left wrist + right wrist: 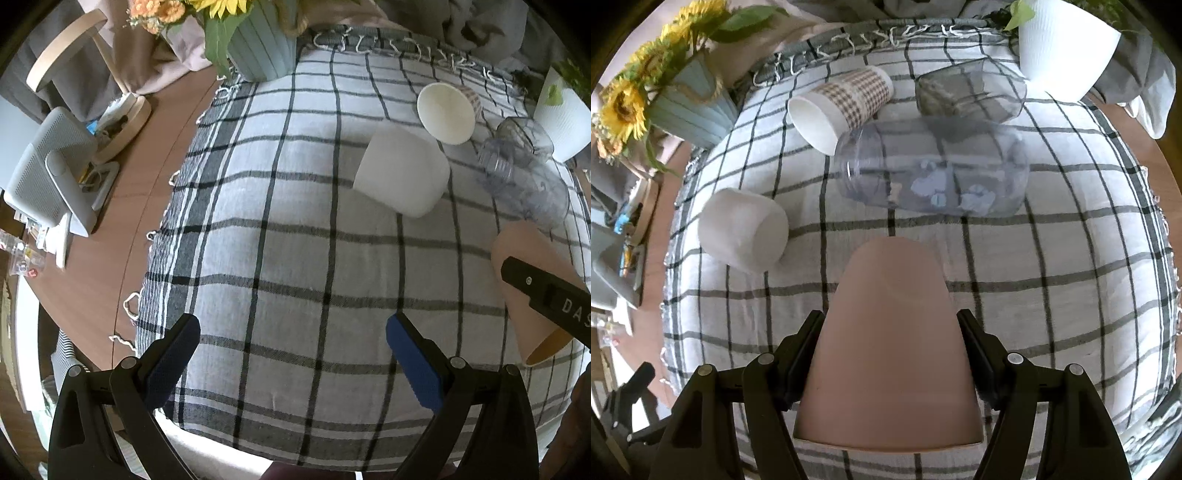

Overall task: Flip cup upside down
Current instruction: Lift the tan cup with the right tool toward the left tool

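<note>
Right hand-held gripper [890, 354] clamps one pink cup [890, 350]; left hand-held gripper [293, 354] gapes empty; four other cups.

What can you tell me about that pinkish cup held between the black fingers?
The pink cup is plain, matte and tapered, apparently plastic or paper. The right gripper clamps its sides with a finger on each flank. Its narrow closed base points away from the camera, wide rim nearest. It sits over the checked cloth; contact is unclear.

A blue vase [262, 48] of sunflowers [622, 107] stands beside a white pot [1065, 48].
</note>
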The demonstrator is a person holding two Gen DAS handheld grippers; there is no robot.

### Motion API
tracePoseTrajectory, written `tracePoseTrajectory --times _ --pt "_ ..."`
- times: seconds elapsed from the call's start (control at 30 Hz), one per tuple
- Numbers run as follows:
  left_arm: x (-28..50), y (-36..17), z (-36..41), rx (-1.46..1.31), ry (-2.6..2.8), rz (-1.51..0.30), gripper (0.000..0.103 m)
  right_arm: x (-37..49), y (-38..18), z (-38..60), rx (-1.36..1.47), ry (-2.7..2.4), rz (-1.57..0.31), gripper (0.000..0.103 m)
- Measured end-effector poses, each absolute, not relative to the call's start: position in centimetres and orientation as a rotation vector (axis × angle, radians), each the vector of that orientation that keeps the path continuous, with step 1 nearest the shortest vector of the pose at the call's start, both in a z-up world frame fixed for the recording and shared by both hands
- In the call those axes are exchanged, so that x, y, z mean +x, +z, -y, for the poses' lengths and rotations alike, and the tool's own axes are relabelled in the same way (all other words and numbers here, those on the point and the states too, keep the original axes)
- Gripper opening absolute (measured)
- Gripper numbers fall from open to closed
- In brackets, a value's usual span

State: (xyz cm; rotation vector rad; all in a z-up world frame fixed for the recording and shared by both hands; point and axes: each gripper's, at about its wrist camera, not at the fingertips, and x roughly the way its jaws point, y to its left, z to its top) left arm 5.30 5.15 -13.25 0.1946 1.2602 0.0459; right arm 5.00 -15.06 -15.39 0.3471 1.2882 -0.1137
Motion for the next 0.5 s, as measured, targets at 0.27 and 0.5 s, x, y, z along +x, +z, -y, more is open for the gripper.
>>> tracePoseTrajectory --times 0.27,0.5 --pt "4.8 -13.4 -5.6 0.193 0.037 -1.265 0.103 4.3 -16.5 14.1 0.326 -0.111 -1.333 0.071" --pt "4.5 -13.5 -5.6 0.187 0.037 -1.274 0.103 3.6 -17.8 13.7 0.341 -0.097 -1.375 0.071"
